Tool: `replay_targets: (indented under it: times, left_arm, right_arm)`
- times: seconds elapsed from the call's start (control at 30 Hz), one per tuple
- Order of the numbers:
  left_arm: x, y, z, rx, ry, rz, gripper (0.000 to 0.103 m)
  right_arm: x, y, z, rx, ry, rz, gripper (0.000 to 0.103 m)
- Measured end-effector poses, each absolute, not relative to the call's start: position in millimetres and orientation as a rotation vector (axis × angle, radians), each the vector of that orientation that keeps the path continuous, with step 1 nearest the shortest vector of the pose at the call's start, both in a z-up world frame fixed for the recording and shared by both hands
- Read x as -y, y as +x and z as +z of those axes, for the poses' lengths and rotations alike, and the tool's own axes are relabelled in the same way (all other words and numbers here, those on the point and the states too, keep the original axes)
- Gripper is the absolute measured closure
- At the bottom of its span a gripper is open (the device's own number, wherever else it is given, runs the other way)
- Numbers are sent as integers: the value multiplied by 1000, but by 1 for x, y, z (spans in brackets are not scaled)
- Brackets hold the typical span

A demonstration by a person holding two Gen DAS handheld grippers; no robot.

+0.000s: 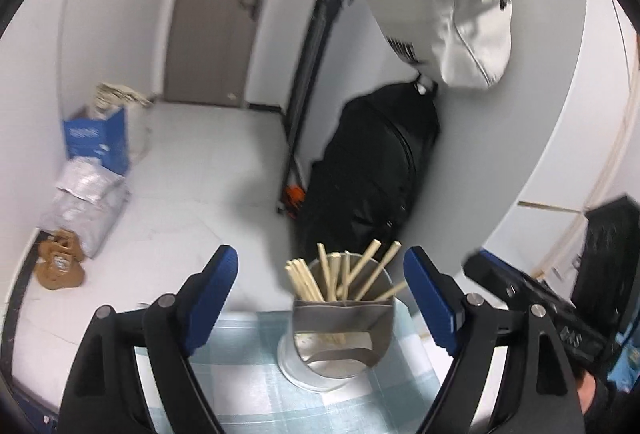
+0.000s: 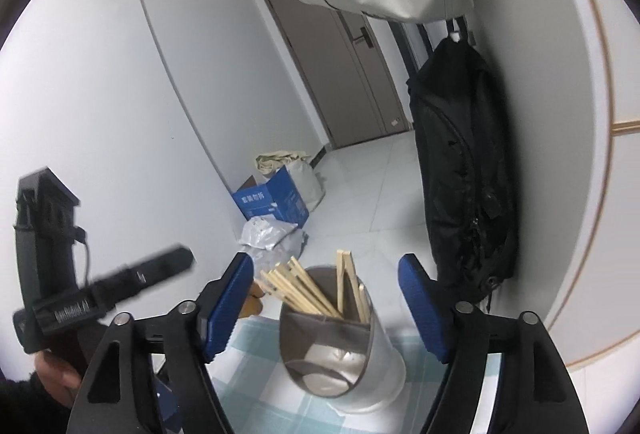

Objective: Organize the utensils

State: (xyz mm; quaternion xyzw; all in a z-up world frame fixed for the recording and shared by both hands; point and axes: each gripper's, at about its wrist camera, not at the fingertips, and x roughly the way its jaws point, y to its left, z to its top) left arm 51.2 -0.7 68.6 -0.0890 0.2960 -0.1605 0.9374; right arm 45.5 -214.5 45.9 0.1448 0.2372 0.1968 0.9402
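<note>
Both grippers' fingers (image 1: 208,298) (image 2: 230,304) stand spread, empty; a careless bump could tip the holder (image 1: 340,330) and spill chopsticks (image 1: 344,274).

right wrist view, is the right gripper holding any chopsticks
No, the right gripper stands open with nothing between its blue pads, and the chopsticks all sit in the metal holder on the checked cloth.

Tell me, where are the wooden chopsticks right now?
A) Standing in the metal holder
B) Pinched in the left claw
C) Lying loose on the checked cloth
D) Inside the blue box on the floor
A: the chopsticks stand bunched in the metal holder on the checked cloth, and both the left claw and the right claw are open and hold nothing.
</note>
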Motion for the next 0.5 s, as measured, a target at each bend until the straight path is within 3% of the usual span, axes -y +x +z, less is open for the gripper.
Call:
replay_targets:
  times: [0.13,0.27,0.5]
  left_arm:
    - [8,34,74,-570,-140,-238,21]
    - [14,26,73,-567,-71,-212,20]
    - [9,3,74,-599,-53,-157,20]
  right_arm:
    - [211,18,49,-439,262,404,16]
    - [208,-9,54,-373,235,377,0]
    - [208,-35,54,-339,235,366,0]
